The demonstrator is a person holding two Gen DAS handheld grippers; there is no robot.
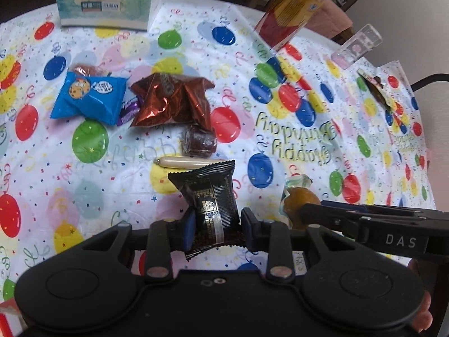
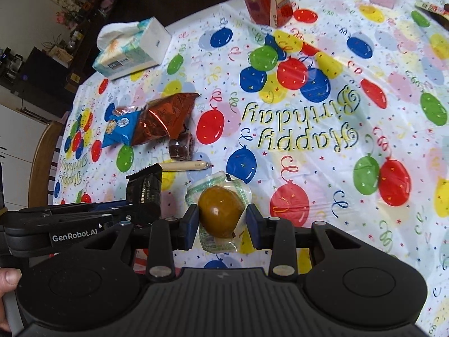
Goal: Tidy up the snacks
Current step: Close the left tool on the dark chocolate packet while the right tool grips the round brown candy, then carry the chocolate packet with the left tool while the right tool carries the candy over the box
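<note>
Left gripper (image 1: 216, 226): jaws narrow, clamped on the black snack packet (image 1: 209, 199), pads biting its lower half, the serrated top edge free above. Right gripper (image 2: 221, 221): jaws set either side of the brown egg-shaped snack in clear wrap (image 2: 220, 210). The left pad seems to touch it; on the right a sliver of gap shows, so I cannot tell whether the hold is firm.

Both sit low over the surface (image 2: 336, 168), near its front edge. The other snacks lie farther back in a loose pile: blue cookie pack (image 1: 89, 98), red foil bag (image 1: 171, 101), small brown cake (image 1: 199, 140), thin sausage stick (image 1: 182, 162).

Risks, as I judge them:
- the round snack's slick wrap could let it roll out of the jaws if they lift before closing fully;
- the two grippers work almost touching, so a sideways move could knock one into the other;
- the black packet, pinched low, may pivot or crush.
</note>
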